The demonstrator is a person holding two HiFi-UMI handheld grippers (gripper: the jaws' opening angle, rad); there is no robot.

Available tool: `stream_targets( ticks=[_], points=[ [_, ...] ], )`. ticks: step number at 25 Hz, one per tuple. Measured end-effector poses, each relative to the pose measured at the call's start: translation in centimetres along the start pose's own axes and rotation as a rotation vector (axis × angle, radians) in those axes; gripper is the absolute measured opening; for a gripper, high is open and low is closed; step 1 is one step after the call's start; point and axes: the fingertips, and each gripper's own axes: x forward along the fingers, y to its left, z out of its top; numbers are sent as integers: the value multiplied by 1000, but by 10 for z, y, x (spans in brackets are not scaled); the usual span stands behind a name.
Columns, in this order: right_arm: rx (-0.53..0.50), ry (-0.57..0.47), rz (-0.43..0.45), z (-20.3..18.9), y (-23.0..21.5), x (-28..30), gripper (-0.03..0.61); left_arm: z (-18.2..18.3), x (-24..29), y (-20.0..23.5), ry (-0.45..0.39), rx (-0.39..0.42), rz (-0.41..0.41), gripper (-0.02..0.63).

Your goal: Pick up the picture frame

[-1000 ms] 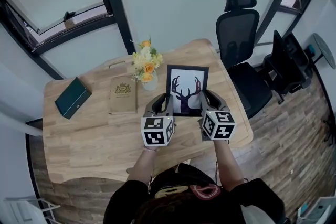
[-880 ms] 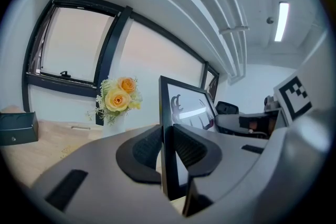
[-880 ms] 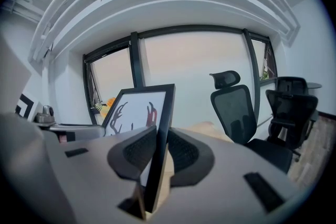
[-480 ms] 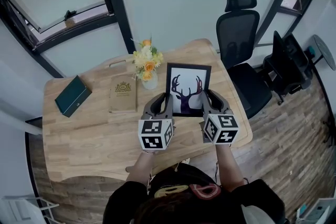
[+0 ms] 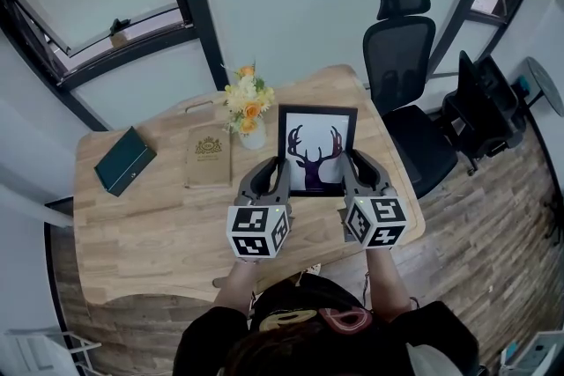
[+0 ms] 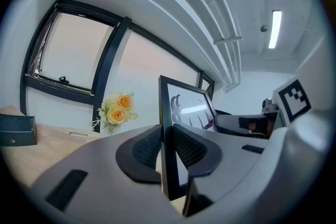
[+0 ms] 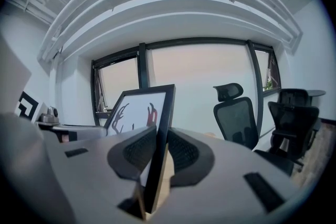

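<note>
Where the frame (image 5: 317, 147) is: upright between the two grippers, over the right half of the tabletop (image 5: 150, 233), picture side towards the person; a dark antlered deer head on white sits inside a black border
Contact of frame with tabletop: cannot be told from any view
State of left hand-held gripper (image 5: 278, 168): clenched on the frame's left edge; in the left gripper view both ribbed pads (image 6: 147, 147) press the black border, one on the front face and one on the back
State of right hand-held gripper (image 5: 352, 163): clenched on the frame's right edge; in the right gripper view the border stands edge-on between the two pads, gripped low on that side
Attitude of both grippers: pointing away from the person, close to level, at matching height, marker cubes (image 5: 258, 231) nearest the person
Position of flowers (image 5: 247, 106): yellow and orange bunch in a pale vase, just beside the frame's upper left corner in the head view
Position of book (image 5: 209, 158): tan, lying flat, just left of the vase
Position of box (image 5: 123, 161): dark green, lying flat near the tabletop's left edge, well apart from the frame
Position of chair (image 5: 401, 48): black, on the floor beyond the tabletop's far right corner
</note>
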Motion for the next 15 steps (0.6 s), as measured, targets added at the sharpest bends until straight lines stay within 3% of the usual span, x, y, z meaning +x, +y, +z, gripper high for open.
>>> stream_targets(
  ticks=[15],
  points=[
    [2,-21,-14,3,0,-8,75,3,-6,-6,-18,18,-18,81]
  ],
)
